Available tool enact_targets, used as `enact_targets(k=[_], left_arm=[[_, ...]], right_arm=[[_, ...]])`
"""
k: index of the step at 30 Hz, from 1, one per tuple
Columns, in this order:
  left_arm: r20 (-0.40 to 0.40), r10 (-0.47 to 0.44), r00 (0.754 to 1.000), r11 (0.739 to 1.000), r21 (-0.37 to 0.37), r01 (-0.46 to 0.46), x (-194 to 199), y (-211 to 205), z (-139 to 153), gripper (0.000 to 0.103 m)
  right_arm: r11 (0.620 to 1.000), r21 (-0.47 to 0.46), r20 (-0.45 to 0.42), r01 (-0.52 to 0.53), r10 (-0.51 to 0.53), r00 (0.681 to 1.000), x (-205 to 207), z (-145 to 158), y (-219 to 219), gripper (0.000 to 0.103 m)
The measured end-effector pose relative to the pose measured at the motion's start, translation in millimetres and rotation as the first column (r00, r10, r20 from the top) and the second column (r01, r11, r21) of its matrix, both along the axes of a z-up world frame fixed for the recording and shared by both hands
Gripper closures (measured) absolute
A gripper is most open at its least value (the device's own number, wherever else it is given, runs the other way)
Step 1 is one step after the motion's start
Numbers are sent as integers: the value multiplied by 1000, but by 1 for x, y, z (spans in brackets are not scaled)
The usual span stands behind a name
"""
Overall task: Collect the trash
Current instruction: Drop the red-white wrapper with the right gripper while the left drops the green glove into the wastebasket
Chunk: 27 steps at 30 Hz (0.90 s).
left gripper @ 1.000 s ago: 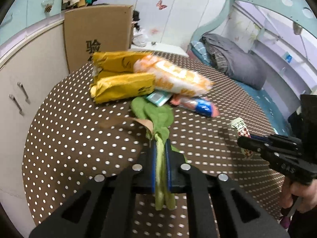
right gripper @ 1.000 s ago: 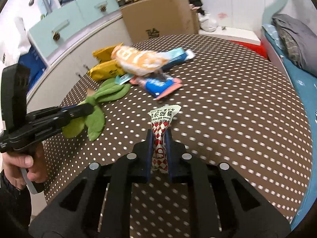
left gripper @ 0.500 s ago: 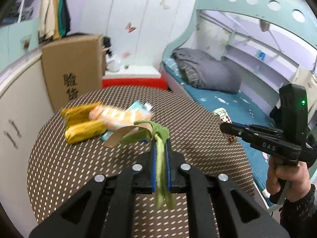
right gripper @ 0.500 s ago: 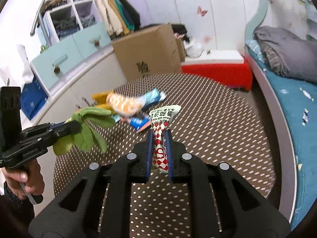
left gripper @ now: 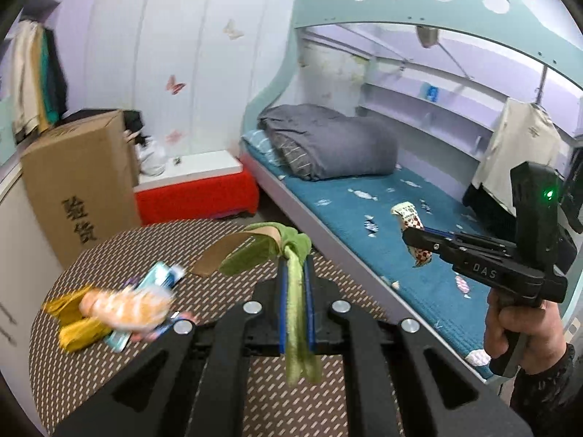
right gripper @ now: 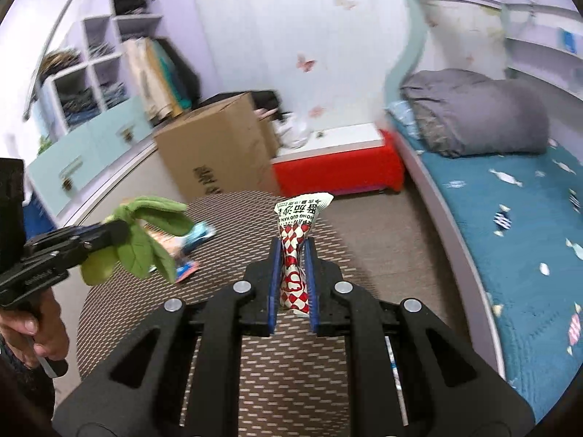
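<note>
Left gripper (left gripper: 295, 284) clamped on limp green leafy scrap (left gripper: 267, 245), right gripper (right gripper: 293, 266) pinching crumpled red-and-white checkered wrapper (right gripper: 297, 235), both clear above brown dotted round table (right gripper: 291, 364); possibly slipping mid-swing, leaf grip looking thin.

Left claw (left gripper: 295, 291): matt black plastic, blue pad linings, bright metal screw heads. Green leaf item (left gripper: 297, 255): soft, matt, felt-like cloth. Sachet (right gripper: 295, 244) in right claw (right gripper: 293, 273): glossy, crinkled plastic film. Surface (right gripper: 291, 375): matt brown dotted cloth covering. Cardboard box (right gripper: 215, 153): plain matt brown board.
</note>
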<state>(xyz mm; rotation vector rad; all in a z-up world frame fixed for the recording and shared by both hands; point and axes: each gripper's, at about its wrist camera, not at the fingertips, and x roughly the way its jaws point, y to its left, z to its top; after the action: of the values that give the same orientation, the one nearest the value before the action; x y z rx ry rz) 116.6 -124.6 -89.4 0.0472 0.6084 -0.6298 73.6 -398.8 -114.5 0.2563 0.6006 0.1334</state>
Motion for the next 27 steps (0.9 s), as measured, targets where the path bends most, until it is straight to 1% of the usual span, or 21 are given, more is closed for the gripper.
enact_targets(k=[3, 5, 8, 15, 19, 22, 23, 24, 25, 27], left_arm=[[1, -36, 999, 999, -1, 36, 7, -29, 2, 96], [-8, -64, 998, 998, 1, 64, 12, -51, 0, 96], [-19, -99, 995, 995, 15, 99, 16, -80, -8, 96], [-78, -155, 985, 986, 55, 160, 31, -140, -36, 96], [-108, -170, 980, 981, 76, 178, 43, -167, -49, 96], [-128, -180, 975, 977, 95, 192, 51, -186, -59, 96], [-138, -183, 973, 975, 104, 198, 55, -194, -64, 96], [-148, -188, 971, 973, 111, 205, 57, -200, -69, 96], [-158, -192, 969, 970, 120, 212, 60, -206, -73, 96], [-177, -195, 965, 965, 142, 221, 66, -221, -84, 95]], right_arm=[[997, 2, -44, 77, -77, 996, 2, -17, -38, 90], [992, 9, -92, 122, -121, 988, 5, -37, -63, 90], [980, 32, -192, 195, -185, 964, 15, -82, -100, 90], [965, 98, -334, 242, -198, 922, 46, -163, -134, 90], [956, 128, -392, 265, -196, 899, 62, -202, -149, 90], [943, 159, -454, 292, -193, 870, 72, -234, -163, 87], [938, 173, -475, 301, -188, 859, 75, -244, -168, 74], [928, 185, -497, 322, -195, 846, 77, -257, -174, 58], [921, 194, -509, 338, -200, 837, 77, -265, -179, 29], [904, 211, -530, 371, -213, 821, 73, -278, -189, 27]])
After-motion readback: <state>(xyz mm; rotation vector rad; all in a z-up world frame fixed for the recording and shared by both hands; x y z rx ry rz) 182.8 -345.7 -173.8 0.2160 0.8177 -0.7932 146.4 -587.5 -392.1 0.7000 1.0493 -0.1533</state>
